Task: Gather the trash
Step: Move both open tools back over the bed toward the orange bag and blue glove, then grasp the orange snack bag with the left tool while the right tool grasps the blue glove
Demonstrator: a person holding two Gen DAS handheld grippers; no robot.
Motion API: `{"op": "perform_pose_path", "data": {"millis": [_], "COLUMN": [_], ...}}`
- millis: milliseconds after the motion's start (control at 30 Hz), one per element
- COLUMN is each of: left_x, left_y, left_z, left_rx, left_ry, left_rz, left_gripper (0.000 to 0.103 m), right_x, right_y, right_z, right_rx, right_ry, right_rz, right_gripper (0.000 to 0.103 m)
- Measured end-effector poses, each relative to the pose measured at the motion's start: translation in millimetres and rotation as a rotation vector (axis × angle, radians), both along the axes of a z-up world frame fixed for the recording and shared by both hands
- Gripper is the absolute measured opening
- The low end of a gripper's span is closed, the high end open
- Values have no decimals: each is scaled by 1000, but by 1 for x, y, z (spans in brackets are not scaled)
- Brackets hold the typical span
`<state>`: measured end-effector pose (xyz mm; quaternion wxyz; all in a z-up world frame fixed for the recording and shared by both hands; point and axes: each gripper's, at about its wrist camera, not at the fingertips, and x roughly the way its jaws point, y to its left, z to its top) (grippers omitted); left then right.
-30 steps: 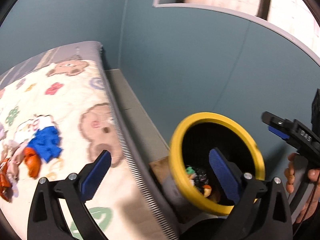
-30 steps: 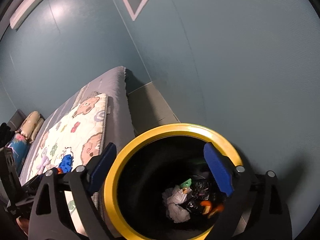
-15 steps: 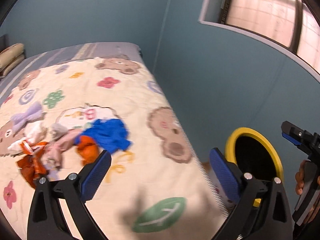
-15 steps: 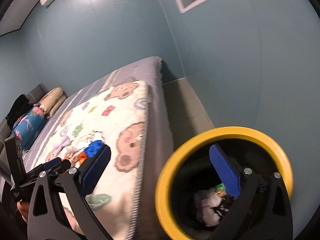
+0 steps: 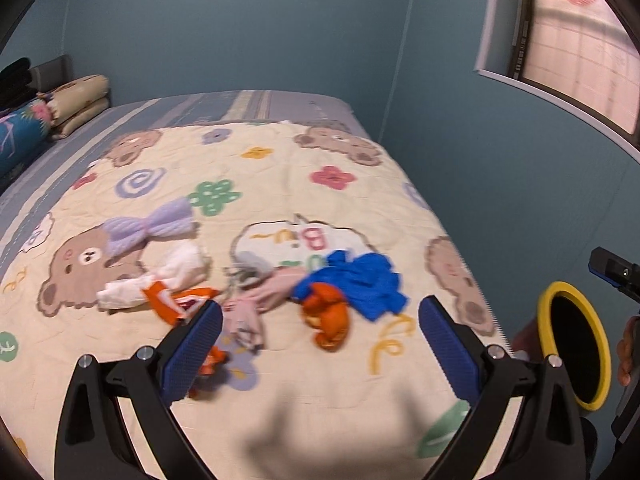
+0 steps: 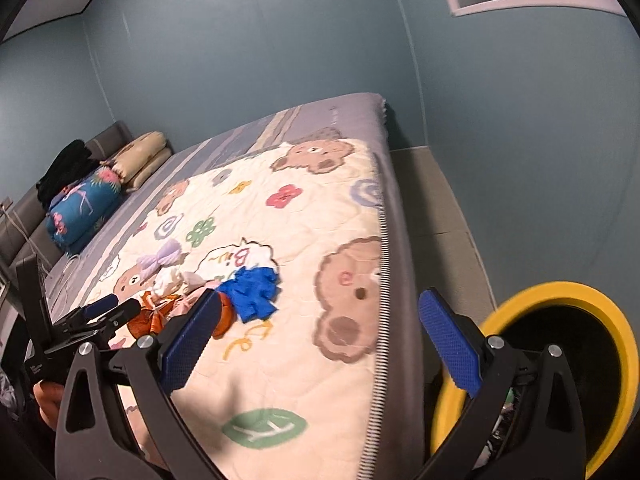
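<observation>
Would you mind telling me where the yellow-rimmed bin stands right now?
The yellow-rimmed bin stands on the floor beside the bed's right edge, at the lower right of both wrist views, near the teal wall.

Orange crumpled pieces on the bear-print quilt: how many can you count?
3: one orange ball beside the blue crumpled piece, one flat orange-and-white wrapper centre-left, one partly behind the left tool's finger. More may be hidden.

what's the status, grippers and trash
Left gripper and right gripper open, empty. Trash pile on the quilt; bin beside the bed. Nothing in the way.
</observation>
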<state>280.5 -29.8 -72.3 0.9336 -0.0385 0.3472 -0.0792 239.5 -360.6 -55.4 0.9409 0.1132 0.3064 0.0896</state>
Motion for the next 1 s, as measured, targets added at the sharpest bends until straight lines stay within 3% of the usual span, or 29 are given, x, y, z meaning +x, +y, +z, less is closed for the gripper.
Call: {"op": "perform_pose_path", "data": {"millis": [500,1000], "left_x": [31,46], "left_y": [74,106], "left_z": [-41,-81], "left_rx": [4,-16], "left_ry": [90,169], "left_rz": [155,211], "left_gripper": [95,95], "right_x": [74,152], "right_y": [90,145], "right_z": [-31,-95], "right_rx": [-70,-116], "right_ry": [47,143], "right_rz": [122,136], "right_gripper": [95,95]}}
